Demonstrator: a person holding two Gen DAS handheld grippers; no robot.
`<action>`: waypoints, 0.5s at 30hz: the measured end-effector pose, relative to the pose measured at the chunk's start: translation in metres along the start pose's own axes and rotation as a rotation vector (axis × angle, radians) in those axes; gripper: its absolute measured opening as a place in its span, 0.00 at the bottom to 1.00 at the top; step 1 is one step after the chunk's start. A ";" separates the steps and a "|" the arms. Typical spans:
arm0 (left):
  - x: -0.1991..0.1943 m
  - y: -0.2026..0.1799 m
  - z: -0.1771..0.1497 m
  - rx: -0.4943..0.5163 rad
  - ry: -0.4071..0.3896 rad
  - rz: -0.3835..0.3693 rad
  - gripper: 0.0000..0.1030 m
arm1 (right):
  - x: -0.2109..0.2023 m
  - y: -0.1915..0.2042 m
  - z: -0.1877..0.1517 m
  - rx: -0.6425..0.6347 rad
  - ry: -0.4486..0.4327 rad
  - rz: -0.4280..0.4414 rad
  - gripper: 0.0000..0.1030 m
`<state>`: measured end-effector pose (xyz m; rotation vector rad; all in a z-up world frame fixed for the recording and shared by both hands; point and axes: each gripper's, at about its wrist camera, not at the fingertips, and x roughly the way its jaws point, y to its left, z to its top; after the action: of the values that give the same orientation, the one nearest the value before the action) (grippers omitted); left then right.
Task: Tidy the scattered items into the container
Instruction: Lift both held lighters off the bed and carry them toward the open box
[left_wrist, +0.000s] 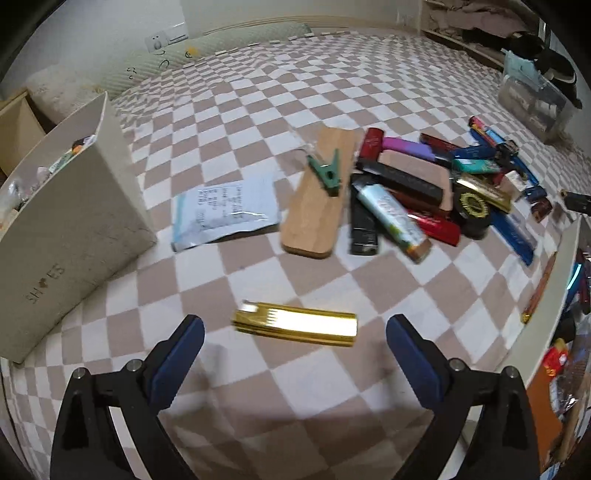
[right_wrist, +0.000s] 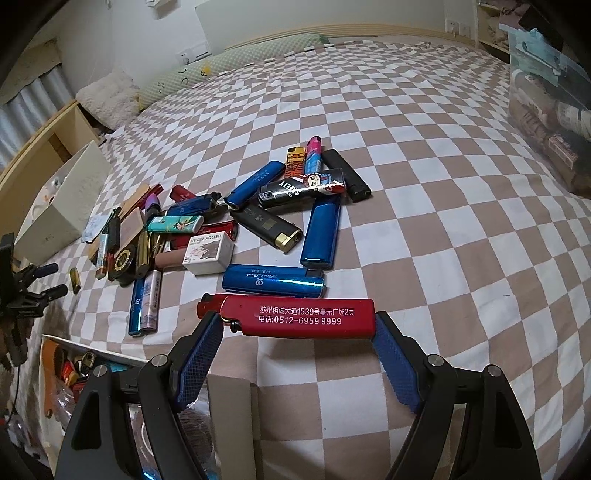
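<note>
Nearest in the left wrist view: left hand-held gripper (left_wrist: 294, 334) spread wide, nothing between the jaws, hanging just short of a gold lighter (left_wrist: 295, 328) lying crosswise on the checked bed cover (left_wrist: 258, 387). Blurred, that lighter, so hard to say whether it lies still. Nearest in the right wrist view: right hand-held gripper (right_wrist: 297, 325) also spread, with a red lighter (right_wrist: 291, 316) spanning the gap lengthwise, both pads at or very near its ends; no firm pinch visible.

Risk here, as a judgement: closing end to end on a long, smooth lighter invites it to buckle out or spin free, and the igniter end offers a poor seat for the left pad. Better odds across the narrow sides.

Just beyond the red one, a blue lighter (right_wrist: 273, 281), touching or nearly so; likely to be nudged by a sloppy close. Farther out, a heap of lighters around a white nail-polish box (right_wrist: 208, 254), a wooden board (left_wrist: 319, 195) carrying a green clip (left_wrist: 327, 171), and a paper packet (left_wrist: 225, 212).

Farthest left, the container (left_wrist: 77, 206), a cream shoe box already holding odds and ends, well apart from the right gripper. Long carry over soft bedding, so a weak hold could drop the load short.
</note>
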<state>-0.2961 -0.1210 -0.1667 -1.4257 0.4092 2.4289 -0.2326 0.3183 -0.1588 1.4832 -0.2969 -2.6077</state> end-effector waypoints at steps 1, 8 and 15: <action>0.003 0.003 0.001 0.002 0.008 0.005 0.97 | 0.001 0.000 0.000 0.002 0.002 0.003 0.80; 0.022 0.001 0.002 0.059 0.057 0.011 0.97 | 0.003 0.004 0.002 -0.004 0.008 0.004 0.80; 0.030 -0.009 0.003 0.059 0.070 -0.042 0.85 | 0.005 0.007 0.000 -0.009 0.006 0.008 0.80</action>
<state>-0.3085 -0.1082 -0.1923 -1.4816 0.4583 2.3195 -0.2353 0.3103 -0.1612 1.4834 -0.2904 -2.5946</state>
